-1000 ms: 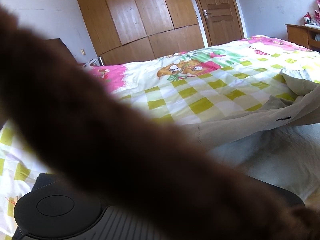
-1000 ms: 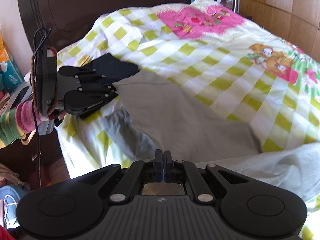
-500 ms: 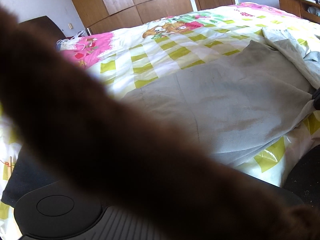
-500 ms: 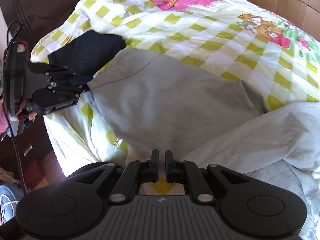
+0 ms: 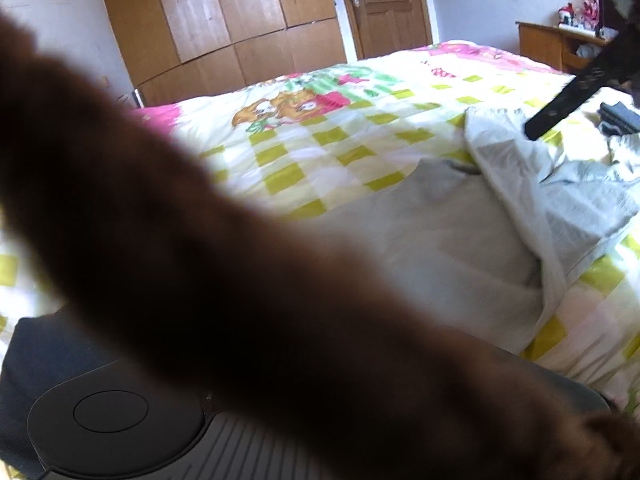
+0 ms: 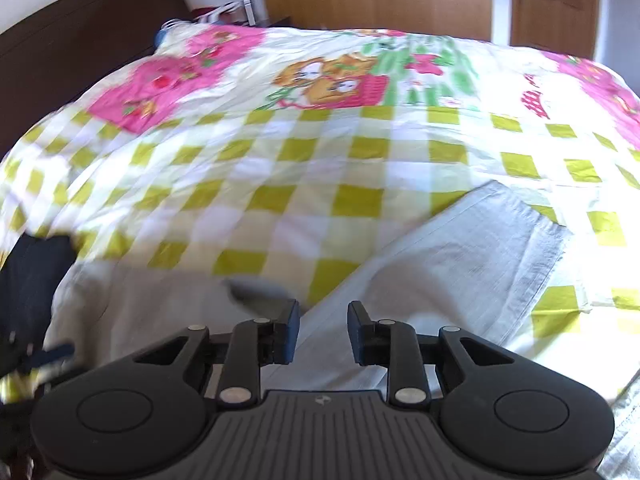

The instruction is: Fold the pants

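Item: pale pants [image 6: 448, 264], spread along near edge of bed [image 6: 320, 168]. Right gripper [image 6: 319, 330]: parted wide, empty, above leg. Left gripper: fingers hidden behind brown blur, state unknown. Advice: pinch hem squarely, fold flat.

Pants [image 6: 452, 264] on the bed [image 6: 304, 168], wardrobe [image 6: 376, 4] behind, door [image 6: 552, 0] to its right.

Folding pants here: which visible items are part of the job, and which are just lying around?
Job:
- grey pants
- right gripper, open above them

Lying about:
- dark garment at the bed's left edge
- checked bedspread
- wardrobe
- door
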{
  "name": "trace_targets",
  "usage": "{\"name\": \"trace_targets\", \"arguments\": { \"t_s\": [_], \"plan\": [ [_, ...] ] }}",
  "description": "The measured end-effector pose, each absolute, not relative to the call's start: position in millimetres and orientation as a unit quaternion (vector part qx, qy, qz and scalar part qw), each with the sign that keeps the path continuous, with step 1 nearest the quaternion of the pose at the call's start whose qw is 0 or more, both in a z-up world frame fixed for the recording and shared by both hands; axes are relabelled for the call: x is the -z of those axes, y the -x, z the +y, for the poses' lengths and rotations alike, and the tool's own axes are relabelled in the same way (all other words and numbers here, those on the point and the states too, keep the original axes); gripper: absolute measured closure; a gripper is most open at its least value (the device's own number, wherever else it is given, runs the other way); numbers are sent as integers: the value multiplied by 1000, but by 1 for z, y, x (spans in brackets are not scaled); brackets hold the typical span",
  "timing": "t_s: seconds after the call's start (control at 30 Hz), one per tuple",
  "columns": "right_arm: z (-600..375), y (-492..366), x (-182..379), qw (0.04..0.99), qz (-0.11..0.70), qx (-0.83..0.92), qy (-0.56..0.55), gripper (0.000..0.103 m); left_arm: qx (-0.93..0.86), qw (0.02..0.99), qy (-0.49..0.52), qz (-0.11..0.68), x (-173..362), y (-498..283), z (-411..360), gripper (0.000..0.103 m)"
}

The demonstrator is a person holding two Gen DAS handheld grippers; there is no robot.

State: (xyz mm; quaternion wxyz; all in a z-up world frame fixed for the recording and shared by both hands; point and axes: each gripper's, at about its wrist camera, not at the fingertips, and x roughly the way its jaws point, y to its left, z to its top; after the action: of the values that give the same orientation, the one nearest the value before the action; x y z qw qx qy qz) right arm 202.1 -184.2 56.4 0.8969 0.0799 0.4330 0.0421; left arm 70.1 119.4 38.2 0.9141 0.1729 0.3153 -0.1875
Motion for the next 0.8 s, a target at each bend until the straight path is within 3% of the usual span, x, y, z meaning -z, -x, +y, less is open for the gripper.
{"name": "trace_targets", "arguments": {
  "t_s": [0.17,0.37,0.47,0.63,0.8],
  "plan": [
    [-204,-277,-19,884,455,48,-97,59,261,902,-136,315,-33,-90,64,79],
    [-222,-298,19,868,466,108,-131,60,306,889,-117,319,-18,-105,17,78],
    [-237,-296,16,866,465,108,-148,84,312,886,-127,318,-11,-110,1,78],
    [-284,-255,-37,889,384,71,-237,84,311,882,-132,329,-7,-117,-11,78],
    [-335,-131,-113,920,247,53,-299,84,320,887,-134,304,-28,-113,-23,78]
  ]
}}
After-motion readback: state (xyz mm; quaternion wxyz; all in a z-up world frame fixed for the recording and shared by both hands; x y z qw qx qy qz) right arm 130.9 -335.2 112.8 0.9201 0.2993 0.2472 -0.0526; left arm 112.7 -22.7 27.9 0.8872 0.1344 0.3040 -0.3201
